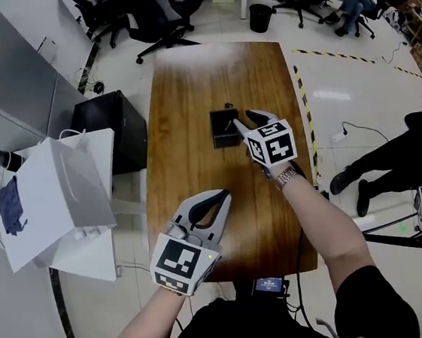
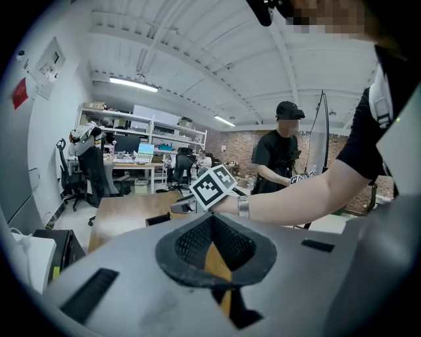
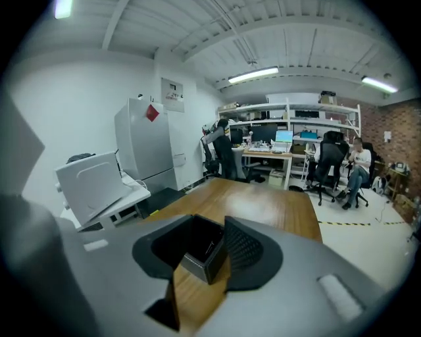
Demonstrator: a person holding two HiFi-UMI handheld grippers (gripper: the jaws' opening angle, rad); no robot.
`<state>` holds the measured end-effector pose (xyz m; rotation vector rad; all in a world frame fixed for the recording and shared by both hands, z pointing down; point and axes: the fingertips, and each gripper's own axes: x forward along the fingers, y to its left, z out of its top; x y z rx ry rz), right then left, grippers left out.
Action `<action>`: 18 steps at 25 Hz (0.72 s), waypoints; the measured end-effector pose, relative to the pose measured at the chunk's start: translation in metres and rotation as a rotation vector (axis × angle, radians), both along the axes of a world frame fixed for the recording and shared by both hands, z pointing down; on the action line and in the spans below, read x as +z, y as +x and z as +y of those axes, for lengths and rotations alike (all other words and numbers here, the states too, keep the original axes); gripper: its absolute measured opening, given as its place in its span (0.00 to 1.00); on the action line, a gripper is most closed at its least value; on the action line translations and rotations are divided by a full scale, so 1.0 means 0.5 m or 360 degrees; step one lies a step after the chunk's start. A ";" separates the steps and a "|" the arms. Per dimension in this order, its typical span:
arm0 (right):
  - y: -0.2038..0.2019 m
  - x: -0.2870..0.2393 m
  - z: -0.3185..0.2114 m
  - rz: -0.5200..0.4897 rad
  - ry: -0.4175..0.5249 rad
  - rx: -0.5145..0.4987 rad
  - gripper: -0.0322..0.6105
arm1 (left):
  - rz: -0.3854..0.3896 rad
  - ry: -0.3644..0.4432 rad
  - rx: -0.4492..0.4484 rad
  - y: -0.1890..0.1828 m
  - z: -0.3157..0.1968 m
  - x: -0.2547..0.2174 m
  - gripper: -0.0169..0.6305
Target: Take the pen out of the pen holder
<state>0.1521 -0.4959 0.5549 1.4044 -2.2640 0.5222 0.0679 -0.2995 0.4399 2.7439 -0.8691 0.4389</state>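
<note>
A black square pen holder (image 1: 225, 129) stands near the middle of the wooden table (image 1: 187, 91). A thin pen (image 3: 209, 247) leans inside it. My right gripper (image 1: 245, 121) is just right of the holder, open. In the right gripper view the pen holder (image 3: 204, 257) sits between the spread fingers (image 3: 247, 247), and nothing presses on it. My left gripper (image 1: 218, 199) hovers over the near part of the table, well short of the holder. Its fingertips meet and nothing is between them. In the left gripper view, that gripper (image 2: 212, 220) points toward my right forearm and marker cube (image 2: 212, 186).
A white paper bag (image 1: 62, 193) stands on a white stand left of the table, with a black cabinet (image 1: 111, 126) beside it. Office chairs and a black bin (image 1: 259, 16) are beyond the far end. A person (image 1: 391, 159) stands on the right near yellow-black floor tape (image 1: 305, 116).
</note>
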 end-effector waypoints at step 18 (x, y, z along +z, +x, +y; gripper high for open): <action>-0.015 0.108 -0.085 0.0152 -0.0145 -0.0059 0.12 | -0.0041 -0.0096 -0.0113 -0.037 -0.050 0.036 0.03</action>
